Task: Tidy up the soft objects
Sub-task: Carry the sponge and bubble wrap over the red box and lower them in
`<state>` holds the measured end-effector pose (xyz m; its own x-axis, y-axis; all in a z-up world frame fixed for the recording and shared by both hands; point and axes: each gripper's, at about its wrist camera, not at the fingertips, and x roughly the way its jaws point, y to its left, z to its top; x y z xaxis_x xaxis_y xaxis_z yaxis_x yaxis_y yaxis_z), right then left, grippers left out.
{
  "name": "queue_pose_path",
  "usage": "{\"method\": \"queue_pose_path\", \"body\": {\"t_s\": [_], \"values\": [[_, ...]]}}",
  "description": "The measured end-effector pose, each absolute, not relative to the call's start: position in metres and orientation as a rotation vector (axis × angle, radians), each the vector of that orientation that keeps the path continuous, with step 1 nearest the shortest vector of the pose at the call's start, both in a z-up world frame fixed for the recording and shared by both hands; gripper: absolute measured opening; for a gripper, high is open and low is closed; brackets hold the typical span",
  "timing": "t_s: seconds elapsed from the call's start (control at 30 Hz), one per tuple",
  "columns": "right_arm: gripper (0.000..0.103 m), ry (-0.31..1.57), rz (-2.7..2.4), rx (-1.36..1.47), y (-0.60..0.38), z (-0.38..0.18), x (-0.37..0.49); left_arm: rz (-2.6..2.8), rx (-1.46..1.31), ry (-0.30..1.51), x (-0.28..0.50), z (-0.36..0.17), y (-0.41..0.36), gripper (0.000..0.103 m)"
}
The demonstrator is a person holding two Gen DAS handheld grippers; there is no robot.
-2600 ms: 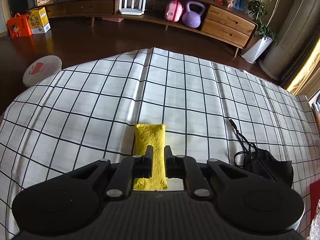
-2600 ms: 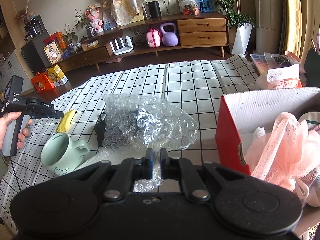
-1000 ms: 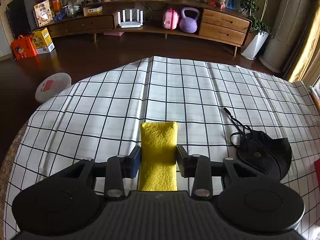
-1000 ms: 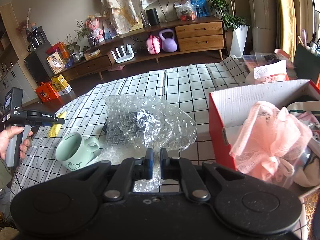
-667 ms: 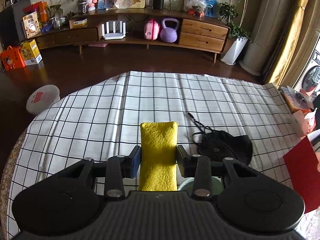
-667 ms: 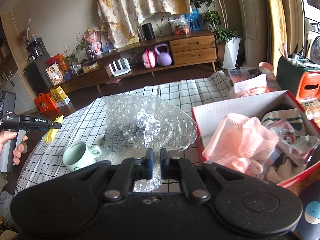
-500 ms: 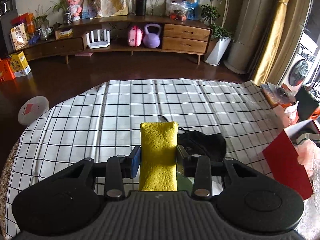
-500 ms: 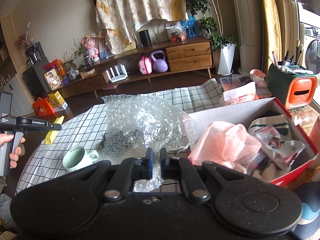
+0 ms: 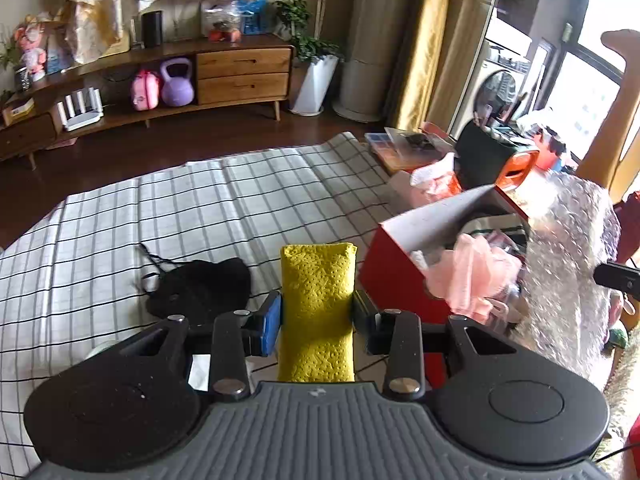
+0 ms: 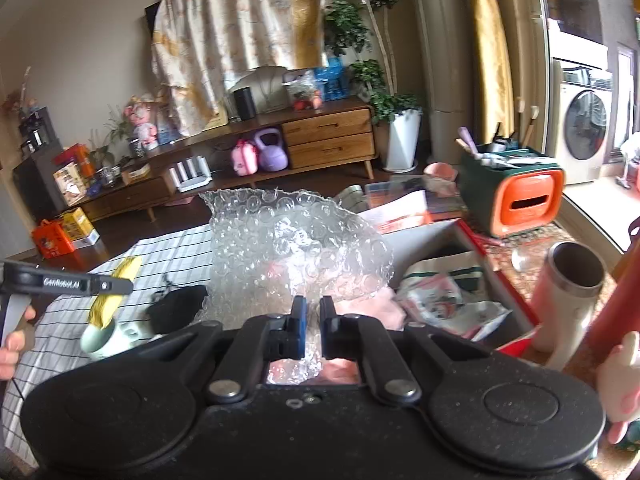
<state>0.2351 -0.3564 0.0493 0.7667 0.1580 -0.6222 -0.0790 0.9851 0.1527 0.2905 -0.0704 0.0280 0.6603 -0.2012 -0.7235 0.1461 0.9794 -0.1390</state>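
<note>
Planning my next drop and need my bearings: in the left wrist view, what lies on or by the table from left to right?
Black pouch → yellow sponge held in the left tongs → red box → pink mesh puff → bubble wrap.

Bright window (image 9: pixel 580 92) daylight from the right, fisheye-bent edges, slight motion blur.

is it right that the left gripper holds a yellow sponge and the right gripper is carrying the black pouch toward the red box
Not quite. The right gripper is shut on the bubble wrap, not the black pouch, which lies on the checked cloth; the right wrist view shows it. The left gripper does hold the yellow sponge, near the red box.
</note>
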Motion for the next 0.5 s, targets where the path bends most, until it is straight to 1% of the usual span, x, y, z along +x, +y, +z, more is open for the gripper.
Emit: {"method": "queue_pose_path", "body": {"t_s": [0.27, 0.5], "values": [[0.006, 0.689, 0.013, 0.122, -0.411, 0.033, 0.256, -0.314, -0.020, 0.860, 0.305, 0.012, -0.154, 0.037], [0.006, 0.697, -0.087, -0.001, -0.430, 0.010, 0.279, -0.345, -0.057, 0.857, 0.330, 0.009, -0.190, 0.037]]}}
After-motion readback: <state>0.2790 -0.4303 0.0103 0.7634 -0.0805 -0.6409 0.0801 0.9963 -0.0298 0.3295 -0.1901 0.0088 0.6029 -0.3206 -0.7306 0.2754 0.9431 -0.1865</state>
